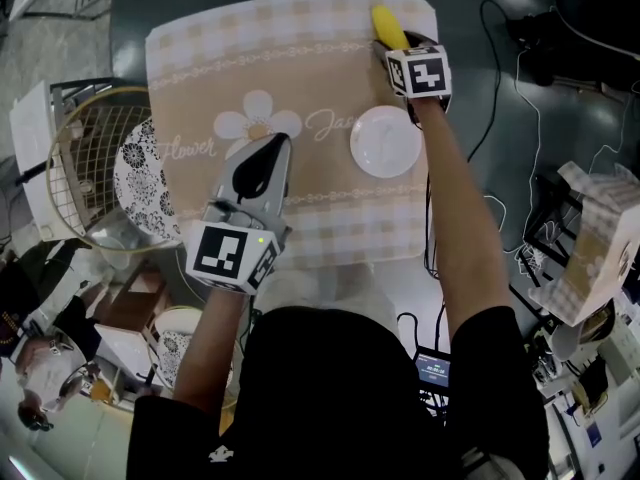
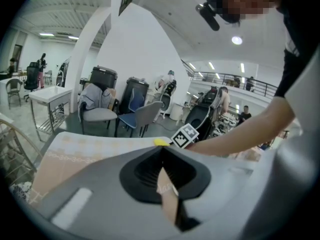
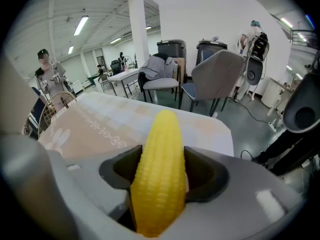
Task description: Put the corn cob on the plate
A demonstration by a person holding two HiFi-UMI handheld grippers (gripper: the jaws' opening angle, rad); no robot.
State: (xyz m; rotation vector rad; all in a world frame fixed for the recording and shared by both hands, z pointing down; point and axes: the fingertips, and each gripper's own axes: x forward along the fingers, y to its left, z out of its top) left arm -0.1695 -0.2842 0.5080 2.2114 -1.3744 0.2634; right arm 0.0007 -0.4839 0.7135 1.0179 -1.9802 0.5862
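The yellow corn cob (image 1: pixel 388 26) sits at the table's far right corner, clamped between the jaws of my right gripper (image 1: pixel 396 46). In the right gripper view the corn cob (image 3: pixel 162 134) fills the gap of that gripper (image 3: pixel 160 166) and points away over the cloth. The small white plate (image 1: pixel 385 141) lies empty on the checked cloth, just nearer to me than the right gripper. My left gripper (image 1: pixel 258 168) hovers over the flower print at mid-table, jaws together and holding nothing. From the left gripper (image 2: pixel 162 171) the corn cob (image 2: pixel 161 142) shows as a yellow tip.
A wire basket (image 1: pixel 85 158) and a black-and-white patterned plate (image 1: pixel 140 173) stand off the table's left edge. Cables (image 1: pixel 500 218) run along the floor on the right, by a cardboard box (image 1: pixel 600 238). Chairs (image 3: pixel 212 79) stand beyond the table's far edge.
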